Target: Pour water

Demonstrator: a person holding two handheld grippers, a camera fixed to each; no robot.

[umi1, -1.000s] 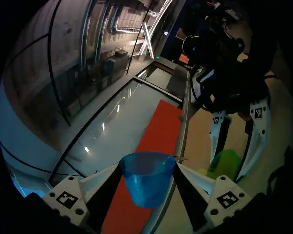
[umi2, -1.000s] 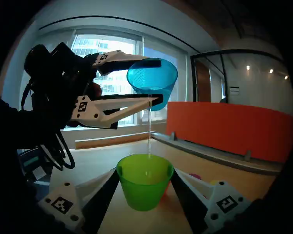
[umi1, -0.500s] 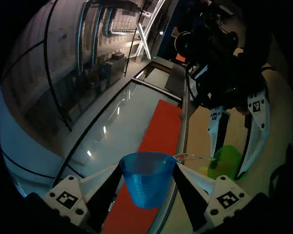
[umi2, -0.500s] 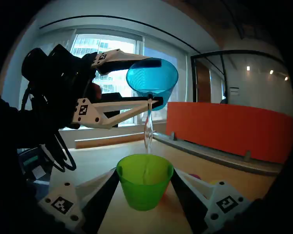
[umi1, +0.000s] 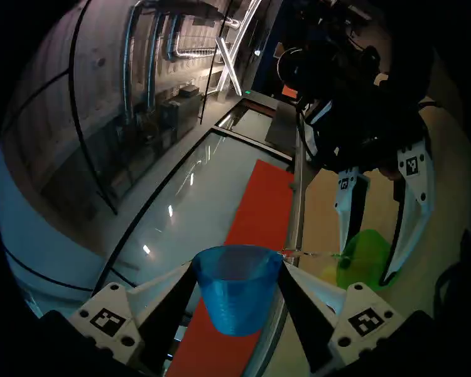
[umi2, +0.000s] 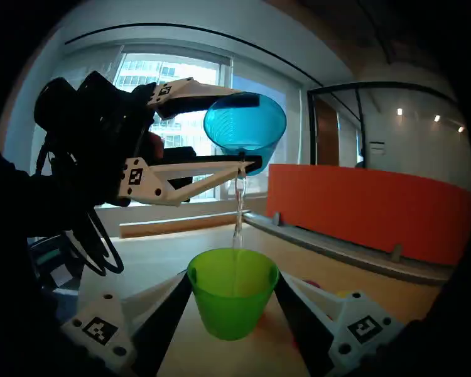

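Above the pale wooden table (umi2: pixel 166 257), the left gripper (umi1: pixel 237 269) clamps both fingers on a translucent blue cup (umi2: pixel 245 129), which is tipped steeply with its mouth turned toward the near side. A second ago only a thin thread of water fell from it. Now the water stream (umi2: pixel 238 207) is thicker and twisting, and the blue cup seems to lean a little further. The stream drops from the cup's lower lip straight into a translucent green cup (umi2: pixel 231 301). The right gripper (umi2: pixel 232 276) holds this cup upright below the blue one, with a finger pressed on either side. How full the green cup is cannot be made out through its tinted wall. An orange partition (umi2: pixel 373 207) stands at the far right.
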